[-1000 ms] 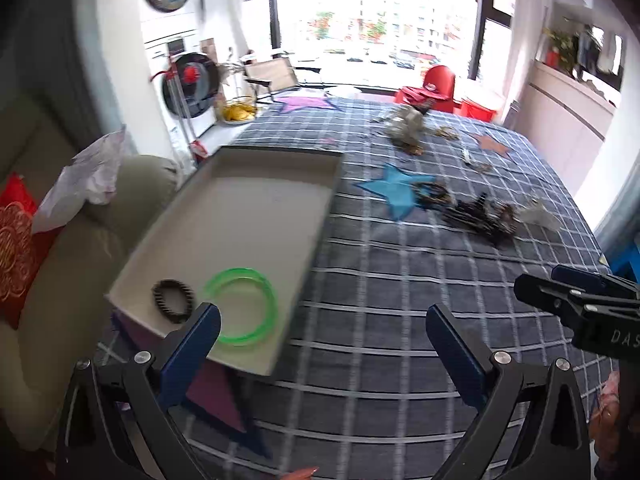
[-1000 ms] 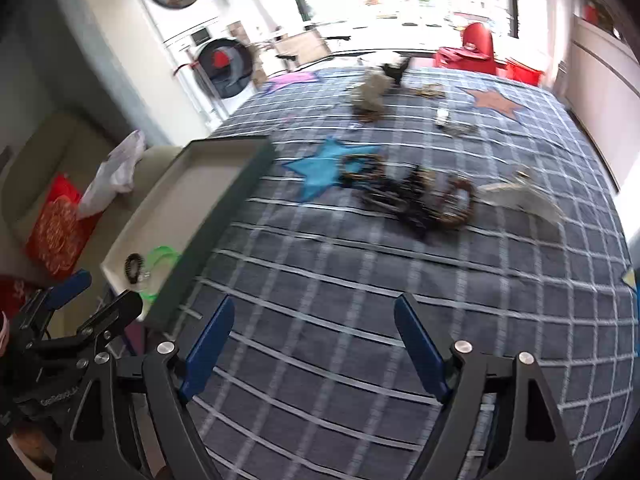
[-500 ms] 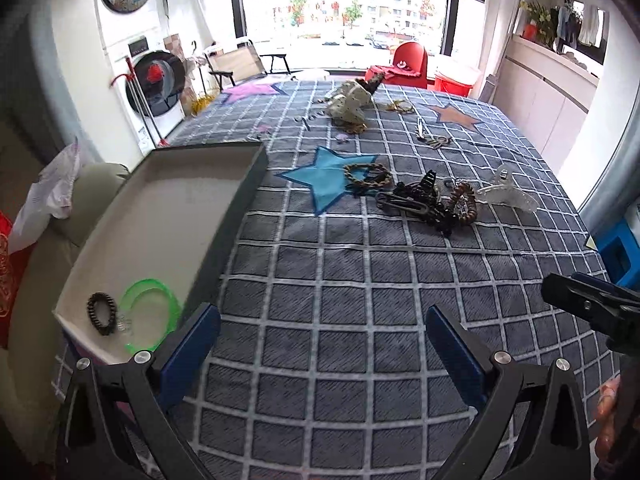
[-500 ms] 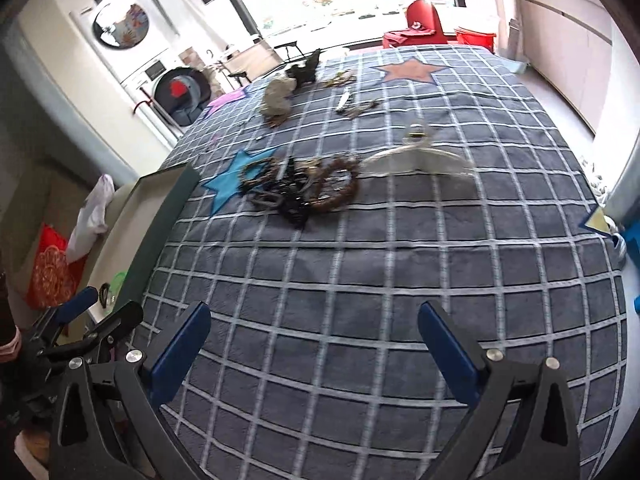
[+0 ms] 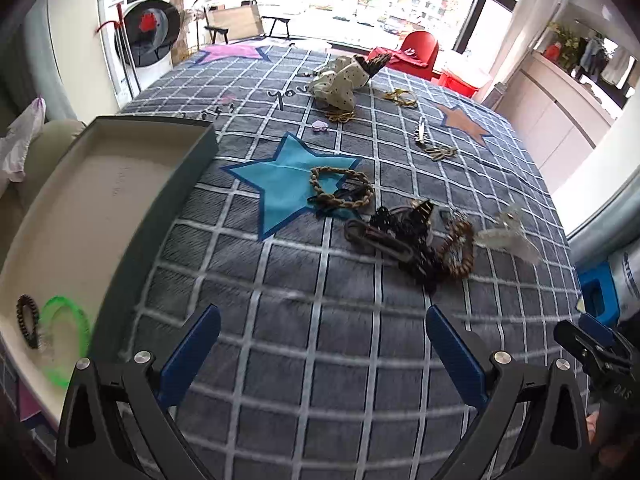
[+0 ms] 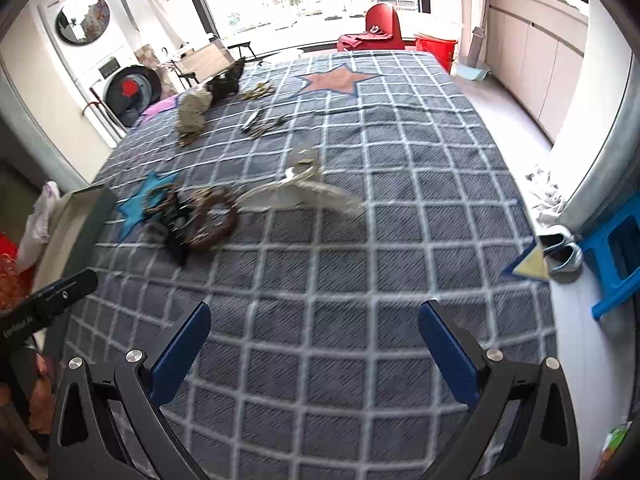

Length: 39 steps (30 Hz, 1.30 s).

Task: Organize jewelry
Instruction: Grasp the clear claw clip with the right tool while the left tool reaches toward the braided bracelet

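Left gripper (image 5: 322, 350): jaws spread wide, nothing between them, hovering above the grey checked cloth (image 5: 320, 360) that covers the counter. Right gripper (image 6: 314, 344): jaws likewise at full spread, having opened wider within the last second, with only bare cloth between the blue pads (image 6: 180, 354).

Nearest jewelry, ahead of both grippers: a tangled heap of dark clips and bracelets (image 5: 408, 240), including a brown beaded bracelet (image 5: 458, 250) at its right side. A translucent hair claw (image 5: 506, 236) lies just beside the heap on the right. To the left of the heap, a braided brown bracelet (image 5: 340, 188) rests partly on a blue star patch (image 5: 280, 184).

At the left edge of the counter stands a shallow tray (image 5: 160, 216) with a dark rim and pale floor; it holds a green ring (image 5: 66, 340) and a small black beaded band (image 5: 28, 320), lying close beside each other at its near end.

Farther off: a spotted fabric piece (image 5: 344, 80), gold-coloured items (image 5: 400, 97) and a metal clip (image 5: 422, 130) are scattered well apart from the heap. A washing machine (image 5: 136, 36) stands beyond the counter.
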Tool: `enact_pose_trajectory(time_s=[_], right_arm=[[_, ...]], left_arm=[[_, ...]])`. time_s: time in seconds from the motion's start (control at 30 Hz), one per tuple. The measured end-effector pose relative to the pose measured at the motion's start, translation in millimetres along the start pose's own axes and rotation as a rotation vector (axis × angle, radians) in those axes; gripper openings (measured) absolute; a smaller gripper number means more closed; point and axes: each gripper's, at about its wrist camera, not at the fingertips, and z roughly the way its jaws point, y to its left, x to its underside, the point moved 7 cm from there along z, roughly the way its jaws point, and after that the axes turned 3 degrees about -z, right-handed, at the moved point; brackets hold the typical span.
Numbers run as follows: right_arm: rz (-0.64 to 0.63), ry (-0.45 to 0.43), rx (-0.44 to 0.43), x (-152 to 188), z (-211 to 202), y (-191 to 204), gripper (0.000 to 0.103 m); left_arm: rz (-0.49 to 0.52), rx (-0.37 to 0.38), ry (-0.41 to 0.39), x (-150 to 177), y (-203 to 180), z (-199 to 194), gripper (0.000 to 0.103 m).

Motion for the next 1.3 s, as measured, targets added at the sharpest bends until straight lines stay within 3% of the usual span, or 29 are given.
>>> enact_pose_trajectory(time_s=[0.37,0.73,1.03,1.3], right_arm=[[-0.118,0.003,0.087,-26.4,28.7,-12.2,0.103],[-0.277,0.017,0.159,-53.4,64.7,0.0,0.103],[-0.333,0.026,0.110,-62.3,80.8,25.4,0.103],[-0.341,0.034,0.090,-64.7,90.5,38.2,0.099]], left_arm=[[-0.043,-0.032,0.071,-19.2,-7.4,46.5,0.103],[-0.041,-0.061,0.080,-34.5,-17.7,68.9,0.103],[-0.009,-0.120,0.065,-38.1,1.9,67.3,0.103],[-0.019,-0.056,0.078,-39.5,-9.4,71.5,0.103]])
